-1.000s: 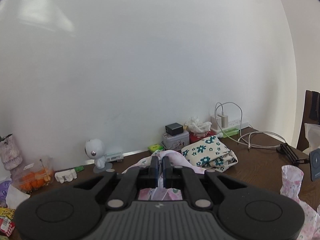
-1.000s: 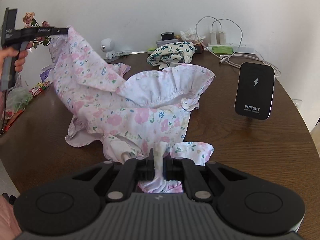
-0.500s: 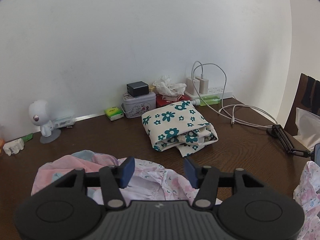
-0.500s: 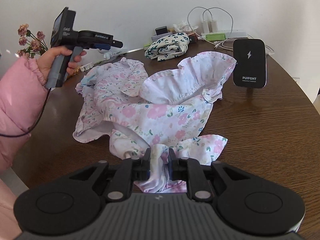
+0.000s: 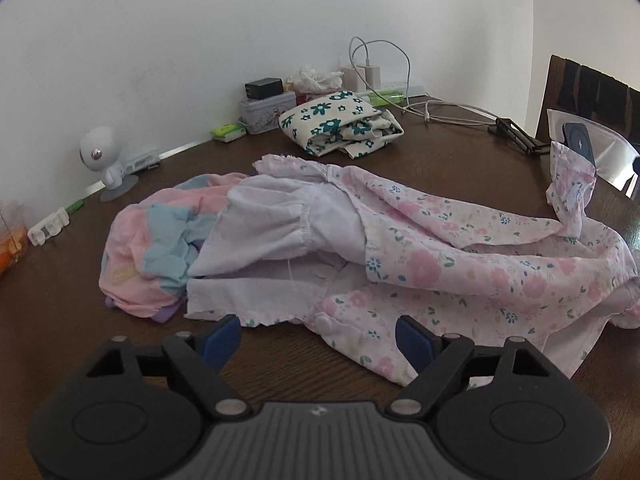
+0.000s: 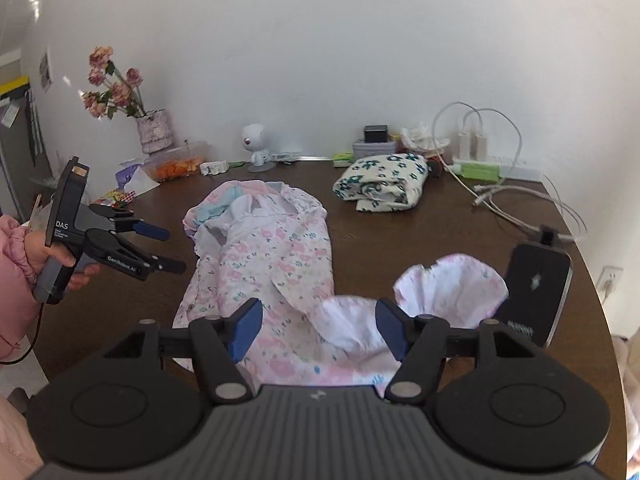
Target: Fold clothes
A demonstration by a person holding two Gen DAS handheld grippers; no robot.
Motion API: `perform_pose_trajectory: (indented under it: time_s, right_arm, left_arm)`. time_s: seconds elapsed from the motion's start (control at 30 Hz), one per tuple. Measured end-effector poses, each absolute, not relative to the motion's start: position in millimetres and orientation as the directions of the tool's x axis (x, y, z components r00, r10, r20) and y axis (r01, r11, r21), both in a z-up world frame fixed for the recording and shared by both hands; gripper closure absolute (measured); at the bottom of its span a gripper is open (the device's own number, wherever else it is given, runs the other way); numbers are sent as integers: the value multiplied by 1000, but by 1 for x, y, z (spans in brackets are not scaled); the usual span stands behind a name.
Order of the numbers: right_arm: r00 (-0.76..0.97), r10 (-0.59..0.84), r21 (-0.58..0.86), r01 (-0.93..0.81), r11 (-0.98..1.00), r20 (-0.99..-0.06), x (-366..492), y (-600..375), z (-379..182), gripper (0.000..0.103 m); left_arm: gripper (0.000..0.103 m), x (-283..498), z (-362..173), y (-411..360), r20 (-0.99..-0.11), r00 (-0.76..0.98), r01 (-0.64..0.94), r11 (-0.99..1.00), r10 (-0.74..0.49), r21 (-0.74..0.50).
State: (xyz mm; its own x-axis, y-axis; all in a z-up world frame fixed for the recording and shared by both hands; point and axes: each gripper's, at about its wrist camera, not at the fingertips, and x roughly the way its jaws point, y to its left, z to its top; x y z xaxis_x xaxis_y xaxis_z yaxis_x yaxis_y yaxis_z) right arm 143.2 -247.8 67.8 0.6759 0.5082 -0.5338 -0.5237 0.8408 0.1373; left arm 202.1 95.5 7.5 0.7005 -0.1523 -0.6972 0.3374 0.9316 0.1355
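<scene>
Pink-flowered white cotton garment [image 5: 420,256] lies spread and rumpled on the dark brown wooden counter [image 5: 460,160], partly over a pink and pale blue garment [image 5: 156,248]. Left gripper [image 5: 318,338] hovers at its near edge, jaws wide apart and empty. Right gripper [image 6: 318,330] stands likewise spread, holding nothing, above the ruffled hem [image 6: 448,292]. Behind sits a folded cream cloth with teal flowers [image 6: 380,186].

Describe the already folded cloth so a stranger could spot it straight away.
Start at the white wall behind the brown table. The folded cloth lies near it, just in front of a grey tin. Unlike the pink floral garment, it is cream with teal flowers.
</scene>
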Motion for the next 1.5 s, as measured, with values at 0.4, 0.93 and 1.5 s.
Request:
perform_pose_trajectory:
  time_s: [0.4, 0.93, 1.5]
  right_arm:
    - [494, 376, 78, -523, 849, -784, 342, -91, 59, 38]
    - [524, 288, -18, -503, 864, -802, 389, -54, 6, 102]
    - [505, 425, -14, -657, 754, -751, 338, -29, 32, 37]
  left_arm:
    - [72, 246, -16, 80, -741, 658, 283, 956, -136, 76]
    - [96, 188, -17, 96, -715, 689, 294, 947, -119, 126]
    - [42, 47, 18, 135, -665, 741, 101, 995, -92, -24]
